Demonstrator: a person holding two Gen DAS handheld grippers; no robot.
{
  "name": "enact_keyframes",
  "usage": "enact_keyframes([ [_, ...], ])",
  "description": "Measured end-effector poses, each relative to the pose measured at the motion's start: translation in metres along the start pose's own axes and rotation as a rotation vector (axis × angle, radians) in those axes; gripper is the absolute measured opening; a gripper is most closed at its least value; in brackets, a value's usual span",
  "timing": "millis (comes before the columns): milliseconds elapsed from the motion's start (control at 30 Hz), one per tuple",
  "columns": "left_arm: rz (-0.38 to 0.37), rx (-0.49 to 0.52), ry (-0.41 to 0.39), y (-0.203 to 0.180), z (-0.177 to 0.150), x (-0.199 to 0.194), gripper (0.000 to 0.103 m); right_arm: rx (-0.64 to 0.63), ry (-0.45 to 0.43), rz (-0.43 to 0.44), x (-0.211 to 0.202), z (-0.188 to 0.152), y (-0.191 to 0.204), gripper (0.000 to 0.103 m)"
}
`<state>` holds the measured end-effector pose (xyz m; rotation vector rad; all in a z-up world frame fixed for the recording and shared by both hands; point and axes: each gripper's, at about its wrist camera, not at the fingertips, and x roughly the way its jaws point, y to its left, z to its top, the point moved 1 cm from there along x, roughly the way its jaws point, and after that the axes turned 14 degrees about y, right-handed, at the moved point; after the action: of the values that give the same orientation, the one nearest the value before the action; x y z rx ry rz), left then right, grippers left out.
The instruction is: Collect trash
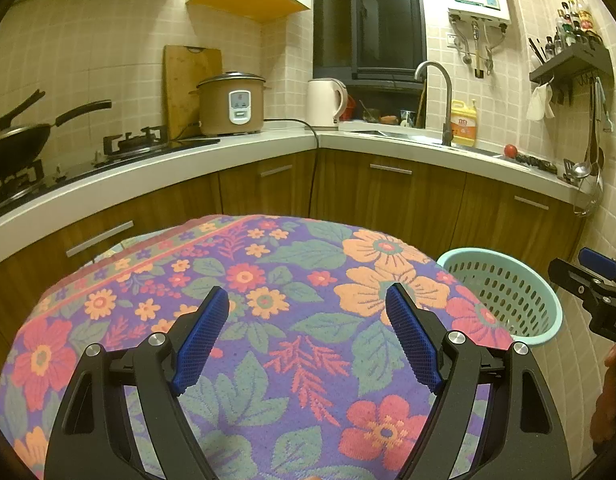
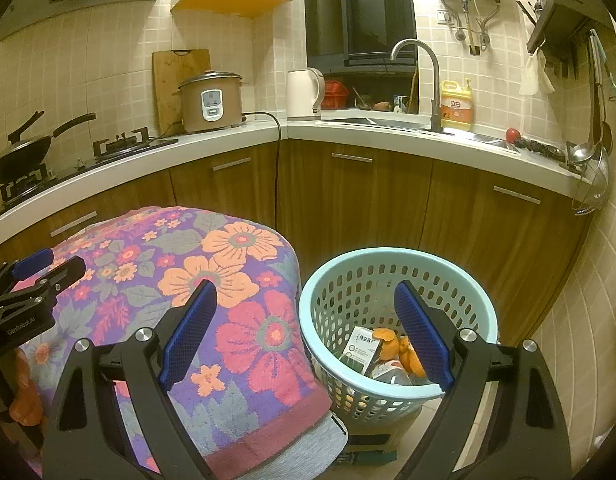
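A light blue perforated basket [image 2: 400,264] stands on the floor right of a table under a flowered cloth [image 2: 212,280]. It holds trash: a white carton [image 2: 362,346], orange peel [image 2: 392,344] and clear plastic. My right gripper [image 2: 304,292] is open and empty, above the gap between cloth and basket. My left gripper [image 1: 308,296] is open and empty above the flowered cloth [image 1: 288,280]. The basket [image 1: 504,280] shows at the right of the left wrist view. No trash shows on the cloth.
An L-shaped kitchen counter [image 2: 348,136] with wooden cabinets runs behind. On it are a wok [image 2: 20,156], rice cooker [image 2: 210,100], kettle [image 2: 304,94], sink tap [image 2: 432,80], yellow bottle [image 2: 456,106] and tomato [image 2: 513,134]. Ladles hang at the right wall.
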<state>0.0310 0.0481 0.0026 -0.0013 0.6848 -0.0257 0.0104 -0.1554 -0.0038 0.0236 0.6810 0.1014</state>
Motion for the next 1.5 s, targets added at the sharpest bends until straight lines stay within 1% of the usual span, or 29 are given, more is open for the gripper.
enact_keyframes([
  [200,0.006,-0.005,-0.013,0.003,0.0,0.0,0.08,-0.003,0.003,0.003,0.001,0.001,0.003,0.086],
  [333,-0.009,-0.021,0.012,0.007,0.001,0.003,0.081,-0.003,0.002,0.002,0.001,0.0,0.002,0.086],
  [467,-0.014,-0.033,0.018,0.01,0.001,0.004,0.081,-0.004,0.004,0.003,0.001,0.0,0.003,0.086],
  [1033,-0.017,-0.028,0.02,0.01,0.001,0.005,0.081,-0.015,0.013,0.008,0.006,-0.002,0.01,0.086],
  [1500,-0.017,-0.03,0.019,0.01,0.001,0.005,0.081,-0.01,0.01,0.009,0.003,-0.002,0.007,0.086],
])
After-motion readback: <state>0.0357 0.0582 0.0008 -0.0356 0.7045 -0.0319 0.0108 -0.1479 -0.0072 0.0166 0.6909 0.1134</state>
